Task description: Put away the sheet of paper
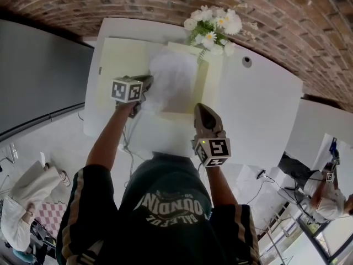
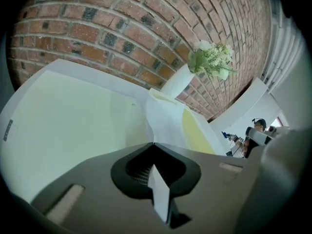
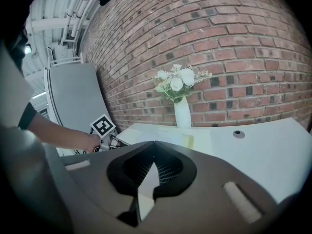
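Note:
A white sheet of paper (image 1: 174, 79) stands curled up over an open pale yellow folder (image 1: 118, 59) on the white table (image 1: 259, 109). My left gripper (image 1: 149, 83) is shut on the sheet's left edge. In the left gripper view the sheet of paper (image 2: 165, 118) rises straight from the closed jaw tips of the left gripper (image 2: 153, 143), with the folder (image 2: 73, 126) spread out to the left. My right gripper (image 1: 202, 108) hovers by the folder's near right corner. In the right gripper view the right gripper (image 3: 154, 142) is shut with nothing in it.
A white vase of flowers (image 1: 212, 29) stands at the table's far edge, just behind the folder, against a brick wall (image 1: 165, 4). A cable hole (image 1: 246, 62) lies in the tabletop to the right. A grey panel (image 1: 38, 76) borders the left side.

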### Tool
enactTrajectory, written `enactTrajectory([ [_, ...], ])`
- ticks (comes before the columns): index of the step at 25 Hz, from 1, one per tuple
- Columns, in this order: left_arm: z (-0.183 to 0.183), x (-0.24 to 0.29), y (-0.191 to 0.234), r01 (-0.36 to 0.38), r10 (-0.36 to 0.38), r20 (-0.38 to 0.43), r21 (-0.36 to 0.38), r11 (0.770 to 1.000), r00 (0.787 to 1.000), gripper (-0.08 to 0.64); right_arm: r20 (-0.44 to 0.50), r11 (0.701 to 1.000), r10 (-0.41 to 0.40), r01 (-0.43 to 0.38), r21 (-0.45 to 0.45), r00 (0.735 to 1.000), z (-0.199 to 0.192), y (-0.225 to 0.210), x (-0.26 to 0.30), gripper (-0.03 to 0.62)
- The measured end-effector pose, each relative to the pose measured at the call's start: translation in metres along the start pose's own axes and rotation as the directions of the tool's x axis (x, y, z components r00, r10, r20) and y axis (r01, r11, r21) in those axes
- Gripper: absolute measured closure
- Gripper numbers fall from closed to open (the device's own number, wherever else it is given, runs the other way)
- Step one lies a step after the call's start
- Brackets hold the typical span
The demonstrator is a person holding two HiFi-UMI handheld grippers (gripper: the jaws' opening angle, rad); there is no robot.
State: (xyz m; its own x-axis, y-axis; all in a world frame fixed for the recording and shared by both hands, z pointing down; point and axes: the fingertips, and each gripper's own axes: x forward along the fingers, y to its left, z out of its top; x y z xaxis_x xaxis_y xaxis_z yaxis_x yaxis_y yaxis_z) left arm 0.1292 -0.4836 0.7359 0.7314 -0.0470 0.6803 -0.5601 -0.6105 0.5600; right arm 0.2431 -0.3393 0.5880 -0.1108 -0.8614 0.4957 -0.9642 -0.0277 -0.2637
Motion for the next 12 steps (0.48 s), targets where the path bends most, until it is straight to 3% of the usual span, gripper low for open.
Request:
enactTrajectory([
  [12, 0.004, 0.035, -0.025, 0.059, -0.059, -0.040, 0.011, 0.998, 0.997, 0.548, -0.003, 1.000, -0.024, 0.024, 0.016, 1.000, -0.005, -0.008, -0.003, 0.592],
])
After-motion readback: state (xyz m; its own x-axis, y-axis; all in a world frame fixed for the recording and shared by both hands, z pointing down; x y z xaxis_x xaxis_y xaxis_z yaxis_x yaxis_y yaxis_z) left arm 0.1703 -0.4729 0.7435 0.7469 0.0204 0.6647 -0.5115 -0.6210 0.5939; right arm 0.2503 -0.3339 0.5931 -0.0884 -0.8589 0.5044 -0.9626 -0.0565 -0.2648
